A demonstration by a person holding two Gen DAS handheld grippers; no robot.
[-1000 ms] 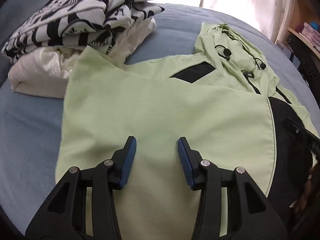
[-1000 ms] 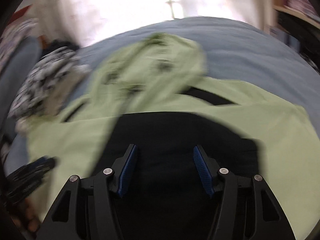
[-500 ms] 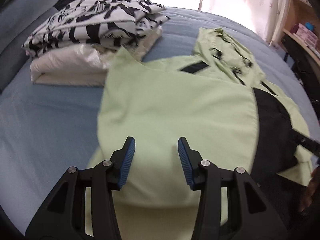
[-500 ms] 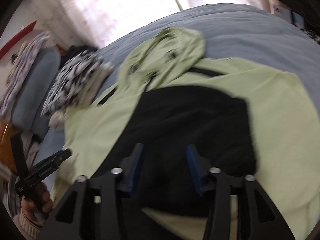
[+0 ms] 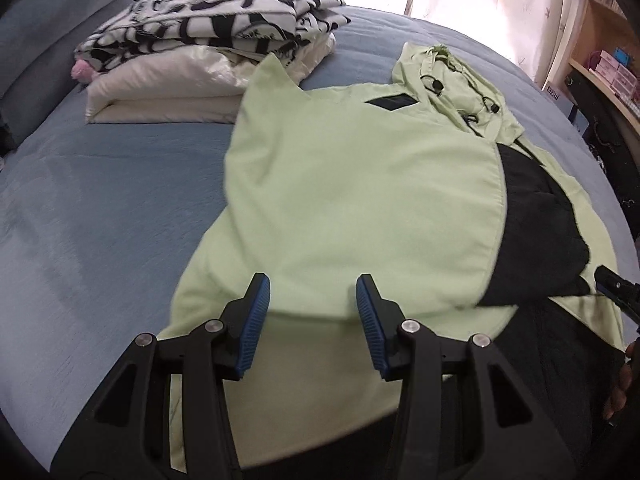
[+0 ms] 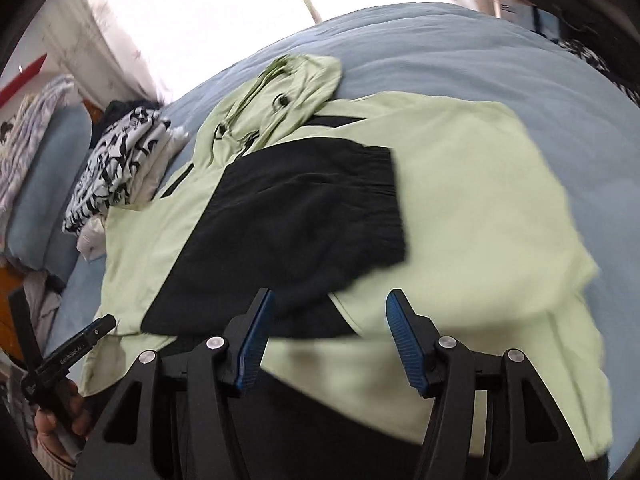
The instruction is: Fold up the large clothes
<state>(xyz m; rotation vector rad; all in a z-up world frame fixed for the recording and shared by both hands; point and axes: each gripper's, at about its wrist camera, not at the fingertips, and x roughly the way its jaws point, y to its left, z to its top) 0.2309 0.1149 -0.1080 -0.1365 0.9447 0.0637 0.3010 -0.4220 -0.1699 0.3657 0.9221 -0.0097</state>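
Note:
A light green hooded jacket [image 5: 360, 184] [image 6: 480, 184] with black panels lies spread on the blue bed, its hood [image 5: 452, 80] [image 6: 280, 92] at the far end. One green side is folded over the middle, and a black part [image 6: 304, 224] lies on top. My left gripper [image 5: 312, 308] hovers open above the jacket's near left part, nothing between its blue pads. Open and empty too, my right gripper [image 6: 328, 328] hangs over the black part's near edge. The left tool and the hand holding it show at the lower left of the right wrist view.
A stack of folded clothes [image 5: 208, 52] [image 6: 120, 168], black-and-white print on top of white, sits on the bed [image 5: 100, 208] left of the jacket. A blue pillow [image 6: 44, 184] lies beyond it. Shelves and dark furniture [image 5: 600, 92] stand along the right side.
Both grippers have drawn back toward the near edge and risen a little, so more of the jacket and bed shows. Their jaws stay as wide as before, holding nothing.

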